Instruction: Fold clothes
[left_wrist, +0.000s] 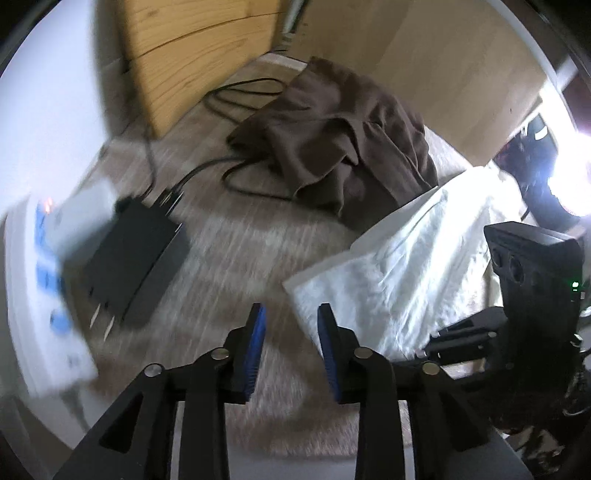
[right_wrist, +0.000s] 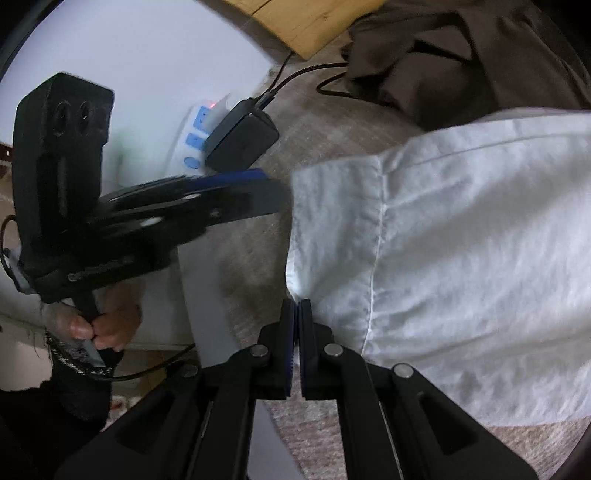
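Clamped tight, my right gripper (right_wrist: 296, 308) pinches the near edge of the crumpled white cotton garment (right_wrist: 461, 258) lying on the beige carpet (right_wrist: 251, 266); my left gripper (left_wrist: 291, 314) stands part open, empty, just beside it. Mid-fold, I judge: left needs its own corner next.

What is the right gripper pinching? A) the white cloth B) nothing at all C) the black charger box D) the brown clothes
A: the right gripper is shut on the edge of the white cloth, while the brown clothes and the black charger box lie apart from it on the carpet.
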